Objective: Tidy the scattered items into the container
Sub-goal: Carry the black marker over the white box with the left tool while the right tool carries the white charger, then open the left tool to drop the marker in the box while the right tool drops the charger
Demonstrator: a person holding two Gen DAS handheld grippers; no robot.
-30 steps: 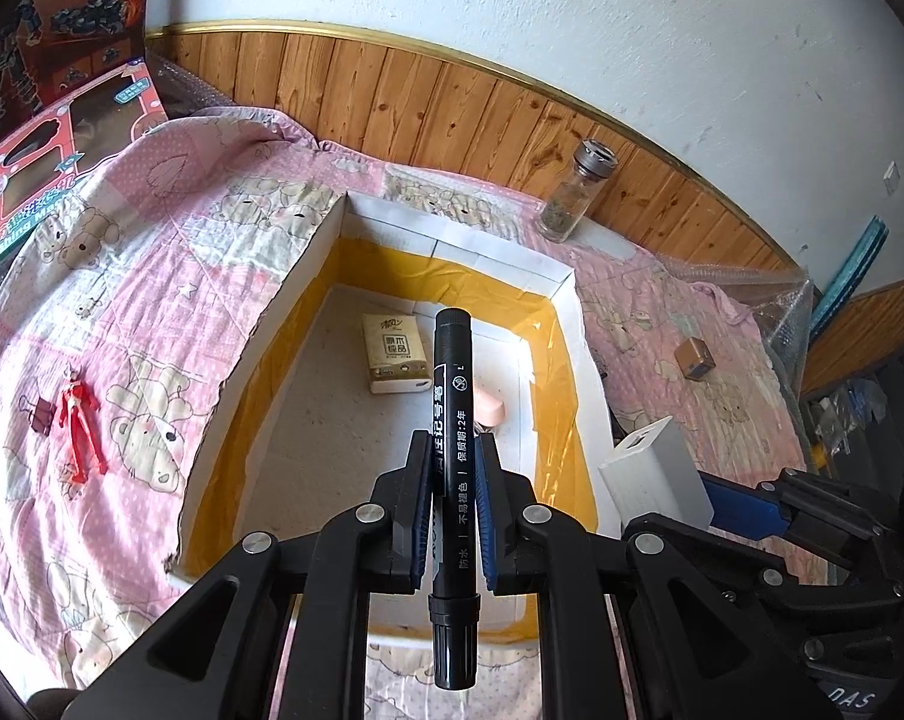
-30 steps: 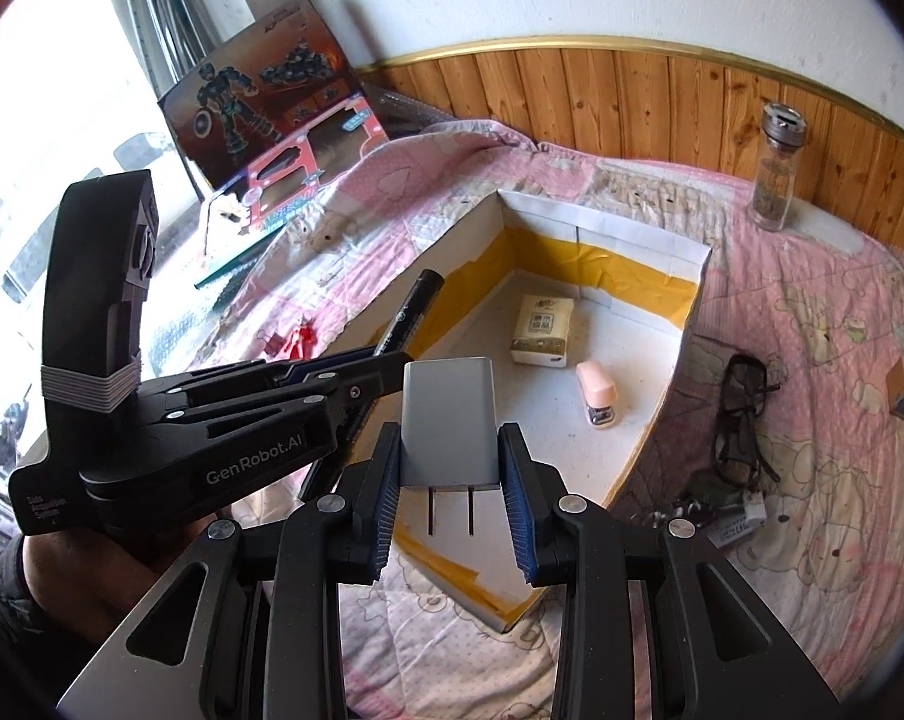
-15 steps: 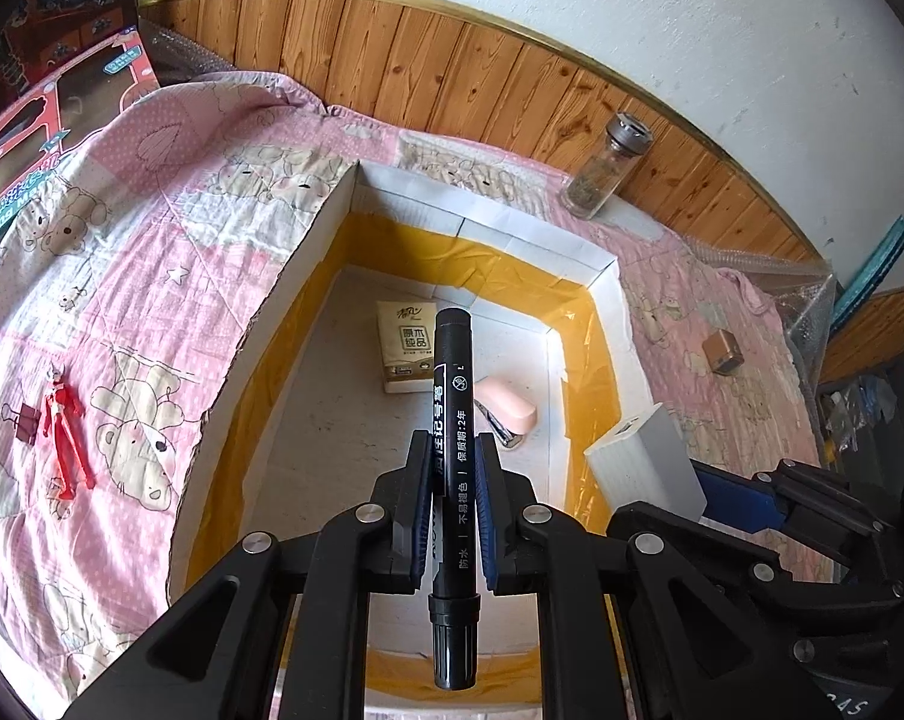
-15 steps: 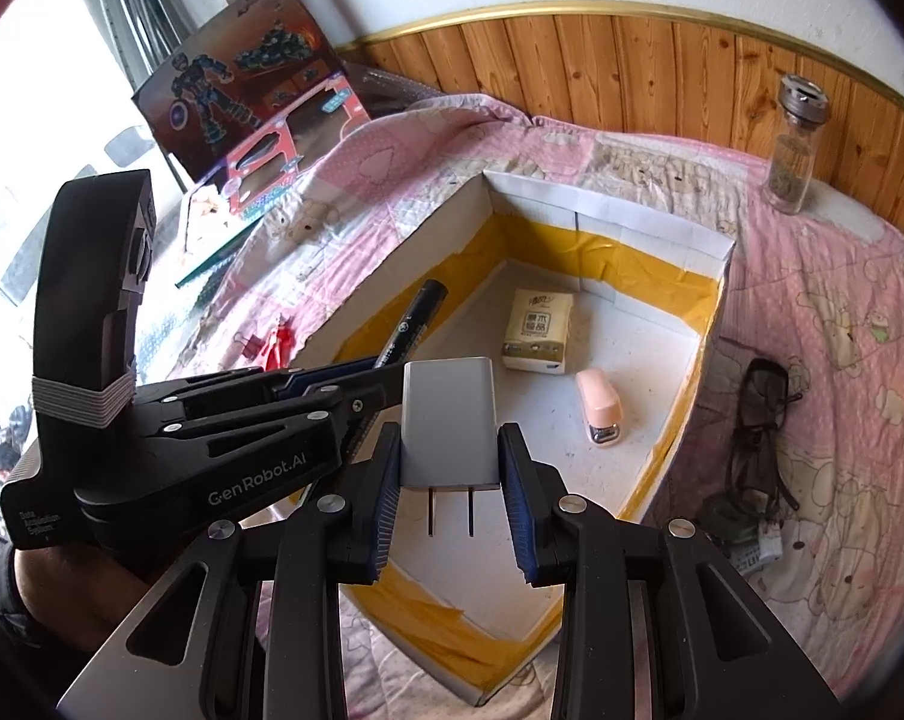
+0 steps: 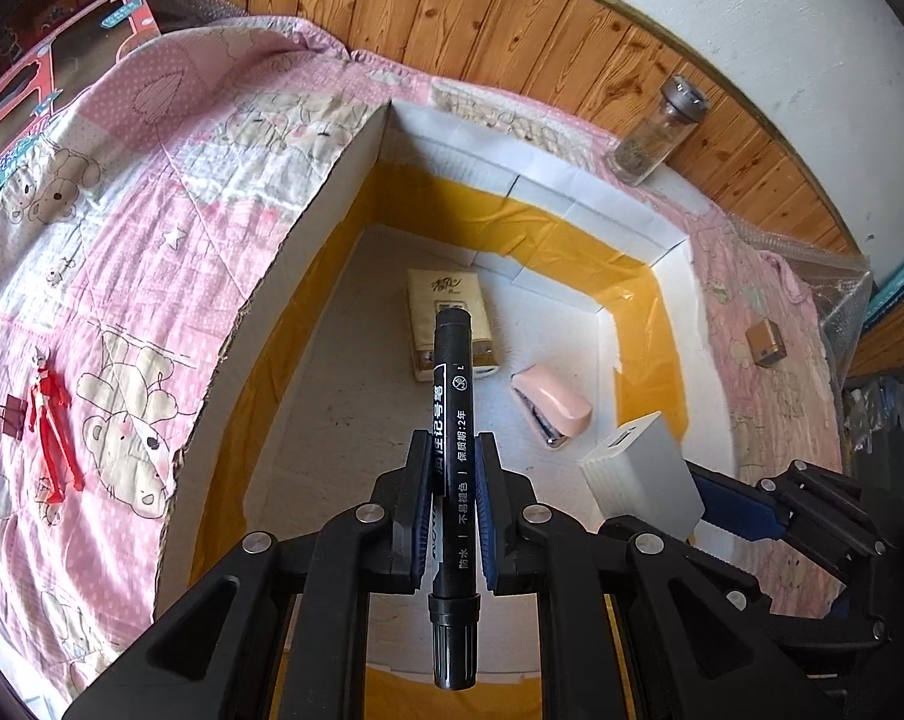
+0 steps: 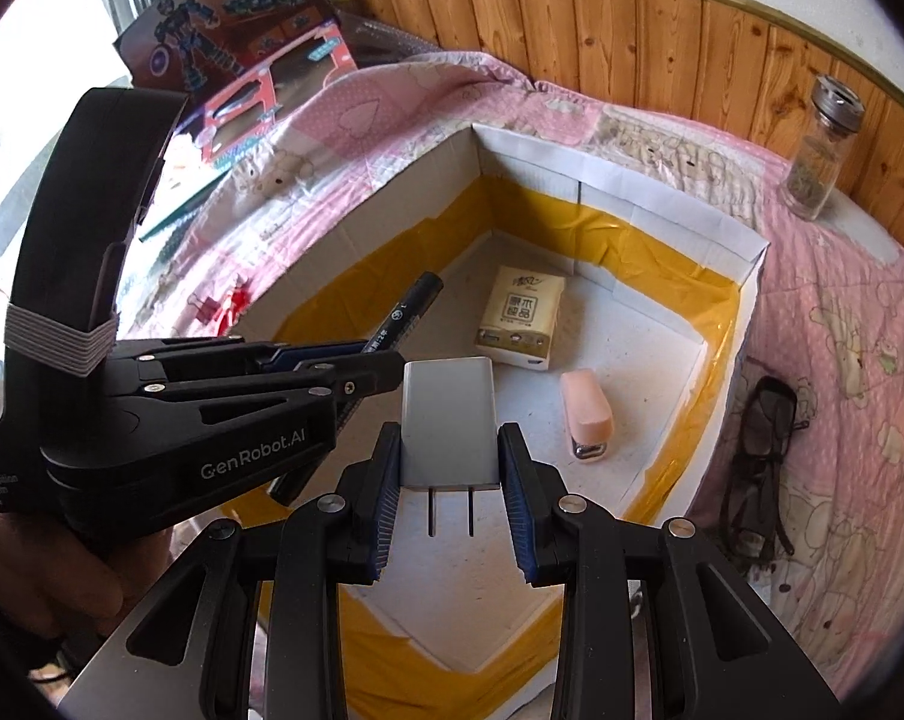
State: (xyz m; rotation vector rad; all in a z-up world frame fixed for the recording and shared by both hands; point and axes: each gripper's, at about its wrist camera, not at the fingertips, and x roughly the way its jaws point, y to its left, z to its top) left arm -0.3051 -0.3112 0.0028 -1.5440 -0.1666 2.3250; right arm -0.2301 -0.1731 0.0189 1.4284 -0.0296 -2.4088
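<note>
Left wrist view: black marker pen clamped in left tongs, white plug adapter in right tongs; both judged best released low over white-lined cardboard box.

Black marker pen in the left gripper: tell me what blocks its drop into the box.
Nothing visible. The black marker pen hangs over bare floor of the open cardboard box; tissue pack and pink stapler lie farther in.
</note>
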